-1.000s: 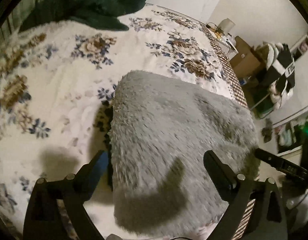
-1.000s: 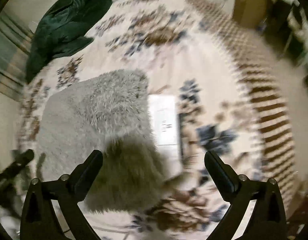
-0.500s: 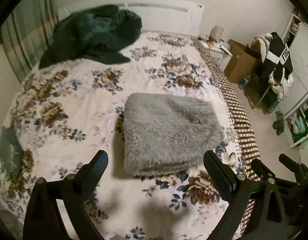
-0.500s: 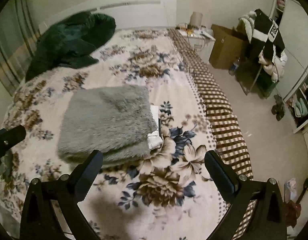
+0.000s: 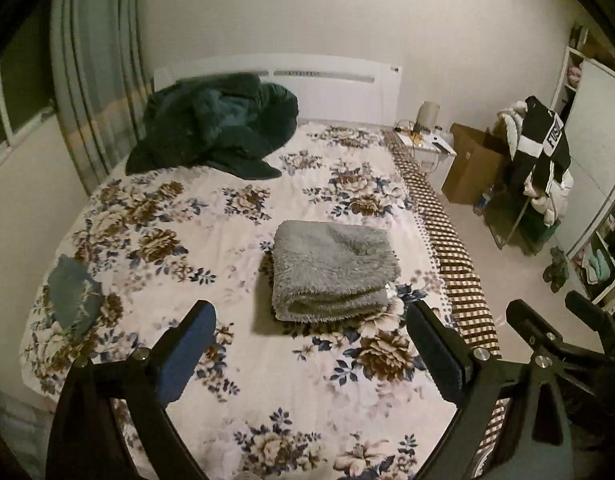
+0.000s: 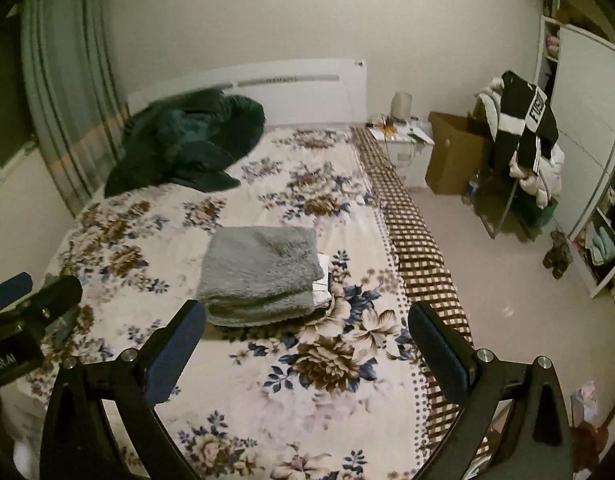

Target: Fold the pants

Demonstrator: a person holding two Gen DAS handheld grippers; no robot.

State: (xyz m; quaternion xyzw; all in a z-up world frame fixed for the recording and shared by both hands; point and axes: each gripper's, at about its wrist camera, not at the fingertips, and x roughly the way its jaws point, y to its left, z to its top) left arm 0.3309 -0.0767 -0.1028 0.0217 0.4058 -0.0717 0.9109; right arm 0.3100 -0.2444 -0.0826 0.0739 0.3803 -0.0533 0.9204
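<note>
The grey fuzzy pants (image 5: 331, 270) lie folded in a thick rectangle on the floral bed (image 5: 179, 248), right of its middle. They also show in the right wrist view (image 6: 259, 274), with a white edge (image 6: 322, 284) sticking out at their right side. My left gripper (image 5: 307, 320) is open and empty, held well back from and above the pants. My right gripper (image 6: 305, 322) is open and empty too, also back from the pants. The right gripper's fingers (image 5: 539, 332) show at the right of the left wrist view.
A dark green jacket (image 5: 215, 128) lies heaped at the head of the bed. A small blue-grey cloth (image 5: 73, 296) lies near the left edge. A checked bed border (image 5: 447, 240), nightstand (image 5: 427, 144), cardboard box (image 5: 471, 164) and clothes rack (image 5: 539, 152) stand right.
Both grippers have pulled back and up from the folded pants, so the whole bed and room now show. The pants lie still in their folded shape.
</note>
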